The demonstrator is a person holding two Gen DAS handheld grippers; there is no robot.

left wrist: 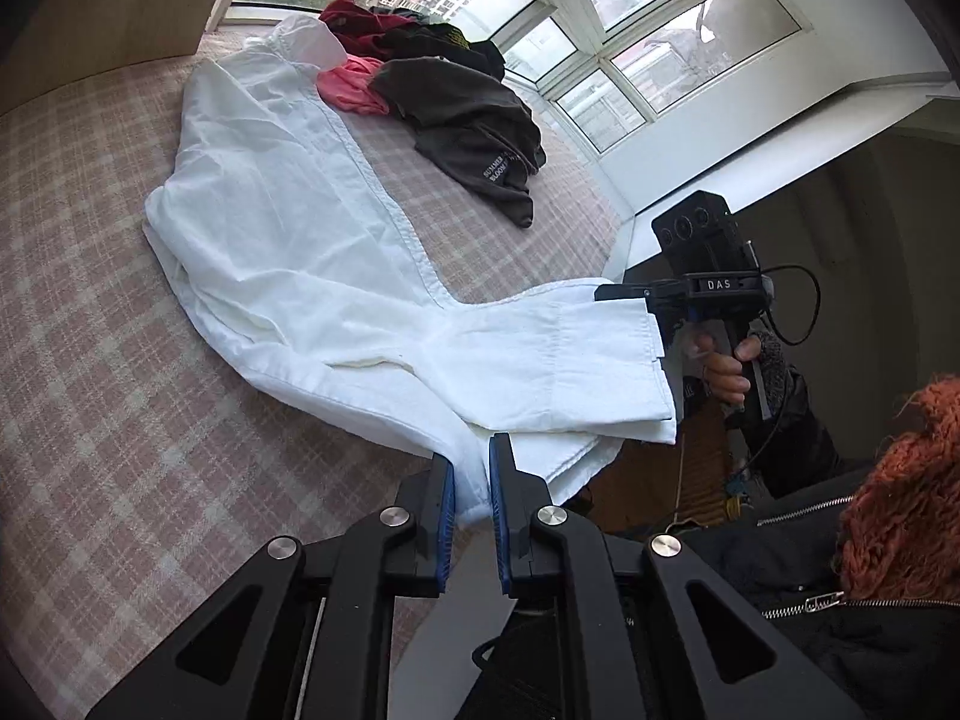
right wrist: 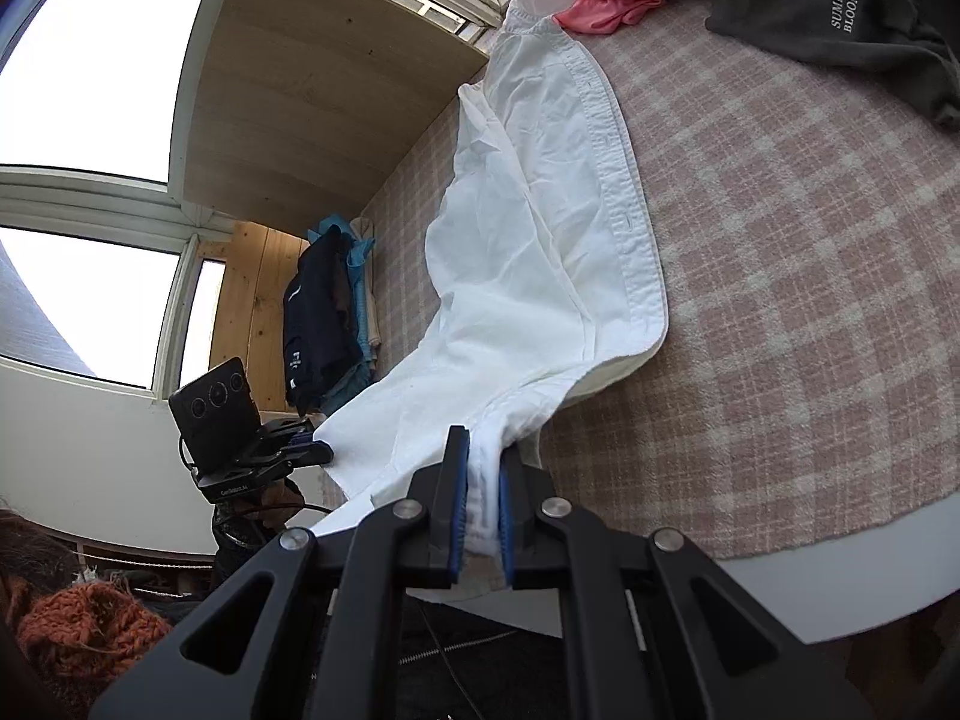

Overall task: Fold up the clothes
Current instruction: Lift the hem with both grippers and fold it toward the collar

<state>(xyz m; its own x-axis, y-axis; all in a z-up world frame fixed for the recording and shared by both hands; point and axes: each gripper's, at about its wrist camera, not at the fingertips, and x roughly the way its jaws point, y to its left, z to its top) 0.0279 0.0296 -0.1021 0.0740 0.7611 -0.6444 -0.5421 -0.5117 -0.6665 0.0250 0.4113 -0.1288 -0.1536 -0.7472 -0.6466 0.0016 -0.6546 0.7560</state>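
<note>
A white button-up shirt (left wrist: 282, 204) lies lengthwise on the pink checked table cover (left wrist: 108, 360), collar at the far end. Its near hem is lifted off the table edge. My left gripper (left wrist: 471, 474) is shut on one corner of the hem. My right gripper (right wrist: 480, 480) is shut on the other hem corner, near the button placket (right wrist: 624, 180). In the left wrist view the right gripper (left wrist: 624, 294) holds the hem taut at the right. In the right wrist view the left gripper (right wrist: 312, 450) pinches the shirt at the left.
A pile of unfolded clothes lies at the far end: a dark grey printed garment (left wrist: 474, 120), a pink one (left wrist: 354, 87) and a dark red one (left wrist: 354, 21). A stack of folded clothes (right wrist: 330, 324) sits by the wooden wall. Windows surround the table.
</note>
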